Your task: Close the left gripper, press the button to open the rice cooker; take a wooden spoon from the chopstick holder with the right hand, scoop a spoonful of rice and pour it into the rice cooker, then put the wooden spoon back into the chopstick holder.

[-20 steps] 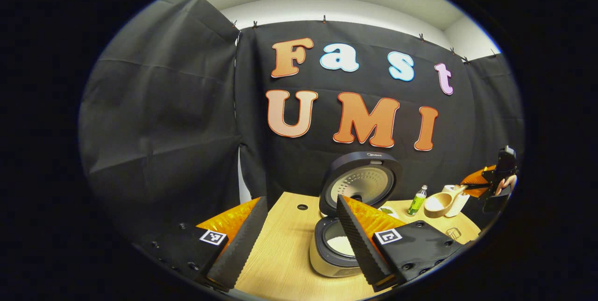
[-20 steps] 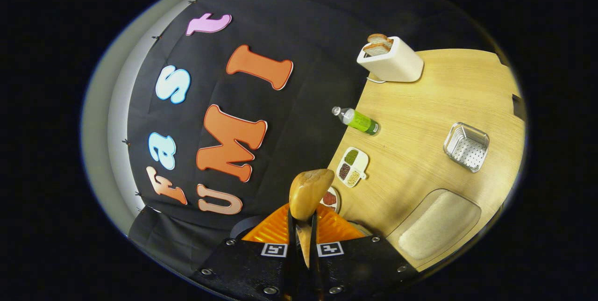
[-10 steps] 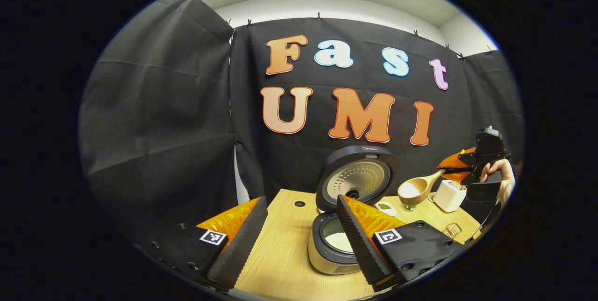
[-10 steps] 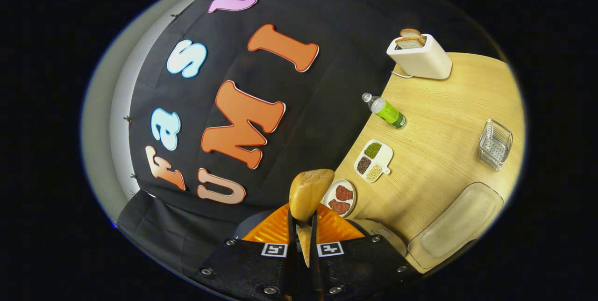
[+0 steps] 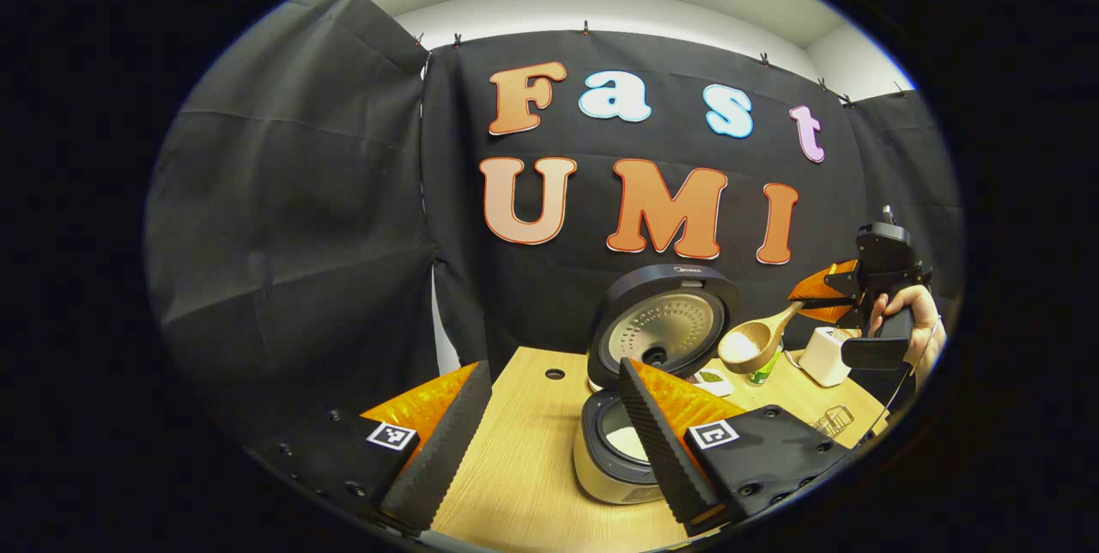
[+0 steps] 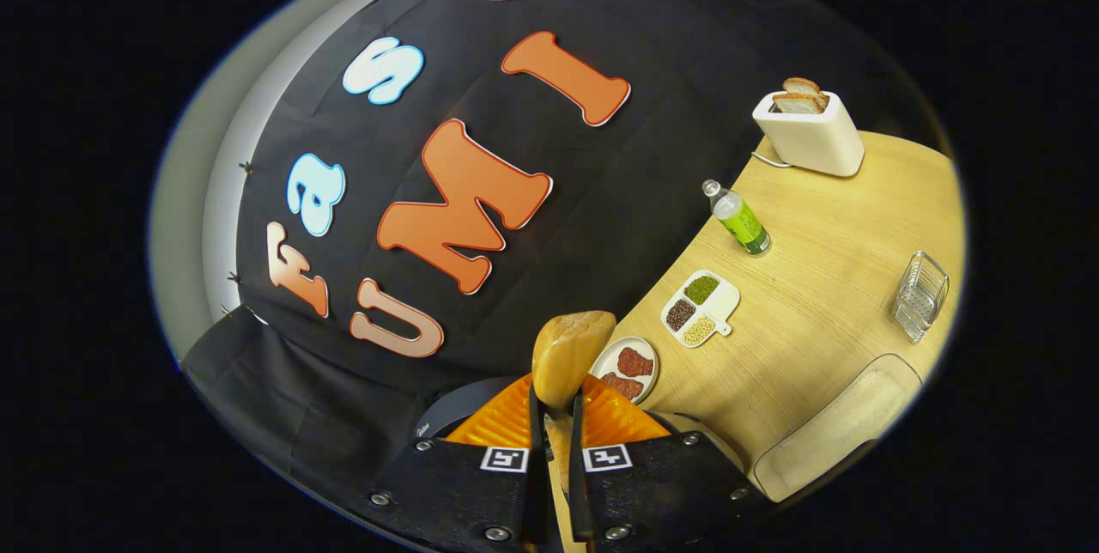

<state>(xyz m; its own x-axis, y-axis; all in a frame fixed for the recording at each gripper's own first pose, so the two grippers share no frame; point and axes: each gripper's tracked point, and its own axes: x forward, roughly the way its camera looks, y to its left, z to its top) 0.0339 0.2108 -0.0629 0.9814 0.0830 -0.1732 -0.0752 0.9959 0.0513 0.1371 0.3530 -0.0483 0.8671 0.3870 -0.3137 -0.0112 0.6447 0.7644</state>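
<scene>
Wooden spoon handle between right gripper jaws, clamped.

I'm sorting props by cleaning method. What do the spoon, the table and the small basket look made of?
Spoon: wood, smooth tan finish with faint grain on the bowl's back. Table: pale wood or wood-look laminate, matte, with fine straight grain lines; which one can't be told. Basket: shiny metal wire with a perforated base, likely steel.
</scene>
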